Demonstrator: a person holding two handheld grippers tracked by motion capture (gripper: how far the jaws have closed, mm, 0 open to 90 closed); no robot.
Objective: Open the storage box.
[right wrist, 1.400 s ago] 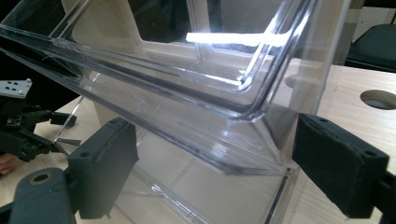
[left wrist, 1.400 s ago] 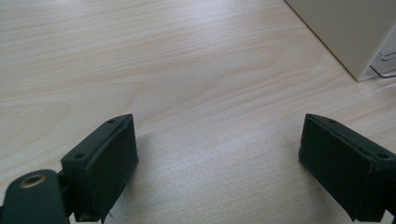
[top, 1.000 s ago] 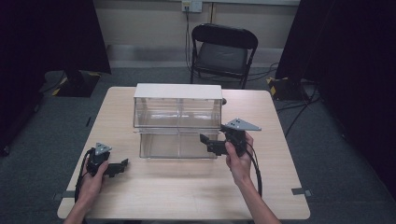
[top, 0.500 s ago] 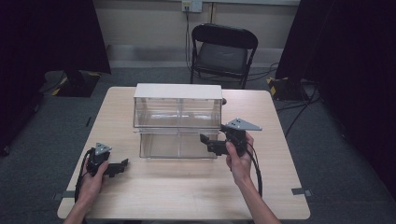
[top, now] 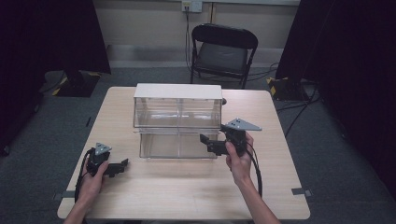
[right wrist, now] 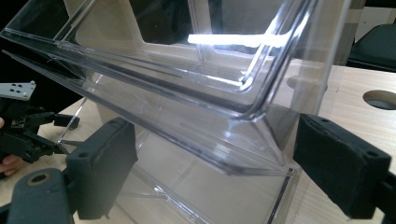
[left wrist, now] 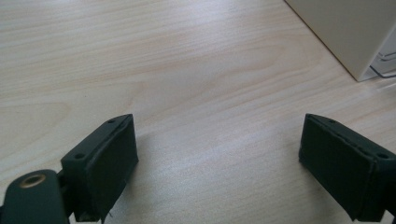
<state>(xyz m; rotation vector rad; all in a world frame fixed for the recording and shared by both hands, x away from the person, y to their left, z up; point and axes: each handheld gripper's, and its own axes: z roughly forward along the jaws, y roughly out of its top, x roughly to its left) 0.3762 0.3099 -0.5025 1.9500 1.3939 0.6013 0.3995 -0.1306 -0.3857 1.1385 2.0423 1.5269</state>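
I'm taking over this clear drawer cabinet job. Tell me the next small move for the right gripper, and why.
Probably ease the right gripper forward and close on the lower drawer's front edge. Its jaws stand wide open, straddling that clear edge near the corner in the right gripper view, gripping nothing. The drawer sits partly pulled out of the cabinet, while the left gripper rests open on the table.

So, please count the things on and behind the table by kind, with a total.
Clear drawer cabinet: 1
Handheld grippers: 2, the left gripper and the right gripper
Folding chair: 1
Table: 1
Total: 5
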